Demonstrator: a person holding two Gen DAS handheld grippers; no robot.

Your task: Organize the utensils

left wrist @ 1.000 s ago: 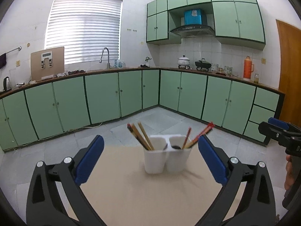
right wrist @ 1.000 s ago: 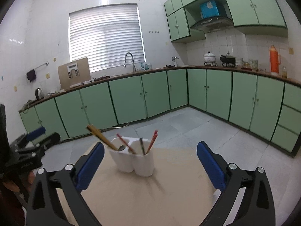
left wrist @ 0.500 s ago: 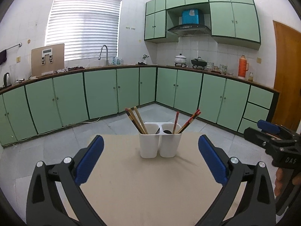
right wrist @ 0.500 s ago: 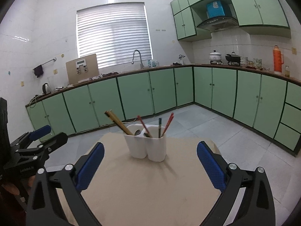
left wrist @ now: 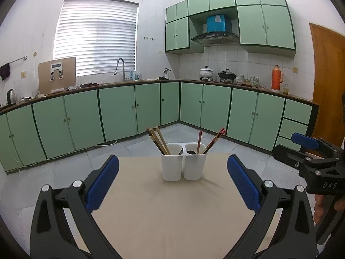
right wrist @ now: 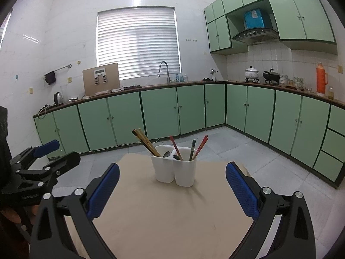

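A white two-compartment utensil holder (left wrist: 183, 164) stands upright at the far side of a beige table (left wrist: 168, 211). Its left cup holds brown chopsticks (left wrist: 158, 139); its right cup holds red chopsticks (left wrist: 212, 140). Dark spoon bowls show at both rims. In the right wrist view the holder (right wrist: 175, 168) also shows a dark utensil (right wrist: 192, 149). My left gripper (left wrist: 172, 183) is open and empty, short of the holder. My right gripper (right wrist: 172, 190) is open and empty too. Each gripper shows at the edge of the other's view.
Green cabinets (left wrist: 120, 112) line the far walls under a counter with a sink tap (left wrist: 120, 69), pots (left wrist: 206, 72) and an orange flask (left wrist: 277, 76). A wooden door (left wrist: 327, 82) is at the right. Grey tiled floor lies beyond the table.
Both grippers have pulled back and tilted up, so the holder sits farther off and the table shows more. Both stay open and empty.
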